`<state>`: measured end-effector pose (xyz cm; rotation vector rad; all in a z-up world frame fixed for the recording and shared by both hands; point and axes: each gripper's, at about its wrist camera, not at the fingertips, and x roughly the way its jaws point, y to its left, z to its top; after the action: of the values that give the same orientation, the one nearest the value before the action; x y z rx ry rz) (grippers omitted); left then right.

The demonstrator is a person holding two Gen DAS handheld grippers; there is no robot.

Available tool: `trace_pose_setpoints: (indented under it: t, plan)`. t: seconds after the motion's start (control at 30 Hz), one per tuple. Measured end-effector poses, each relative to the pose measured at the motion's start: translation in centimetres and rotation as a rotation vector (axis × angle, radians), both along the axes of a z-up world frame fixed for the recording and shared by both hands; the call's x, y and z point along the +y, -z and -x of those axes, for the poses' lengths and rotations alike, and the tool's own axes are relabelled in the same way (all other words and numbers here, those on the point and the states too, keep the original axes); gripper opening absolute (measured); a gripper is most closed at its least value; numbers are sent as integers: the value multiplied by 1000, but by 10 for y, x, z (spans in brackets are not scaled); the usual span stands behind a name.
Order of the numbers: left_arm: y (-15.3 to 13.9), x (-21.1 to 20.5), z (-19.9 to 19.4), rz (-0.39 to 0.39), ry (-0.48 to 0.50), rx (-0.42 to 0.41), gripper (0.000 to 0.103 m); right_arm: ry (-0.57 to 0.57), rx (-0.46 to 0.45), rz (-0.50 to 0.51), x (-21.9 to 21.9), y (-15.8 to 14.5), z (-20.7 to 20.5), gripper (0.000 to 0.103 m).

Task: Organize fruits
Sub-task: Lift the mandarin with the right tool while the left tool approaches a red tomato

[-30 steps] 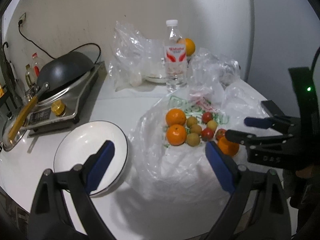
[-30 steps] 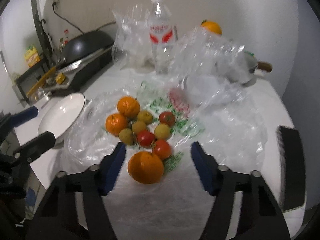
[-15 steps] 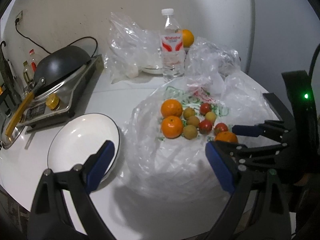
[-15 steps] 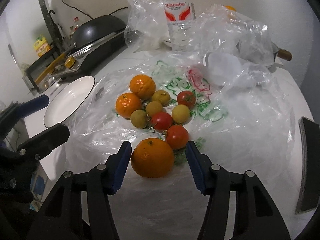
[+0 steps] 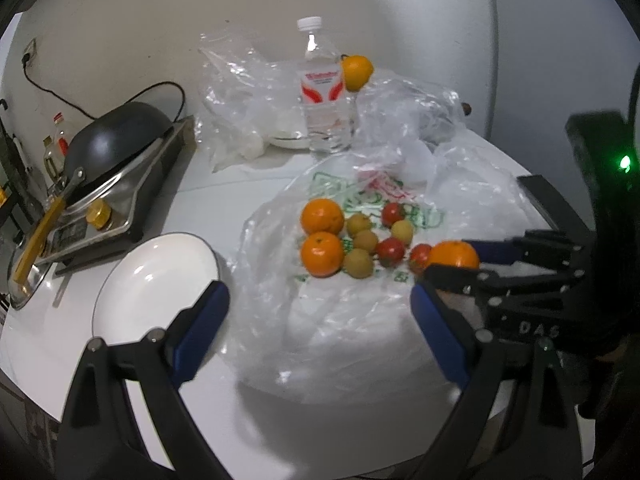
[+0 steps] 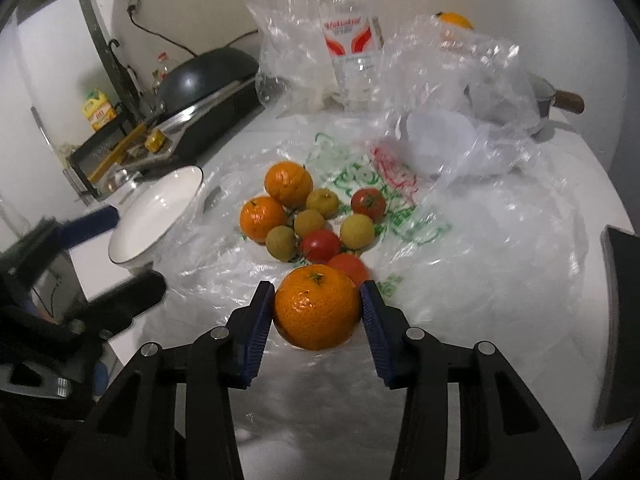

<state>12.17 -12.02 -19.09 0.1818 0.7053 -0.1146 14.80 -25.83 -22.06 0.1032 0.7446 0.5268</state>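
Fruits lie on a flattened clear plastic bag (image 5: 352, 320): two oranges (image 6: 276, 196), several yellow-green small fruits (image 6: 357, 231) and three red tomatoes (image 6: 320, 245). My right gripper (image 6: 317, 312) has its blue pads against both sides of a large orange (image 6: 316, 306) at the near edge of the pile; it also shows in the left wrist view (image 5: 454, 255). My left gripper (image 5: 320, 332) is open and empty, above the bag's front, beside a white plate (image 5: 152, 280).
A wok on a gas stove (image 5: 112, 152) stands at the left. A water bottle (image 5: 324, 88), crumpled clear bags (image 5: 248, 100) and another orange (image 5: 357, 72) are at the back. A small pot with a wooden handle (image 6: 556, 98) sits back right.
My right gripper moved forward and closed its jaws around the large orange. The left gripper drew back slightly and stayed open.
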Motion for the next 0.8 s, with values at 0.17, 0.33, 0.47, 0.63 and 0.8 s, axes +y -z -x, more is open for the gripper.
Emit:
trace_pose_setpoints:
  t: [0.17,0.33,0.47,0.63,0.8]
  plan:
    - [3,-16,-5,0,31,19,93,26,-31,-16,-16,-11,2,47]
    - [9,-28,-11,4,56,45,88,43,-46,-33,-35,-15,1,47]
    - [17,-43,-18,-2,85,70,79,62,-43,-43,-45,-14,-2,47]
    - [28,-59,-31,-8,118,108,65,77,-54,-51,-58,-15,-6,47]
    - [38,-71,-45,-33,137,130,54,73,-69,-41,-64,-14,-9,47]
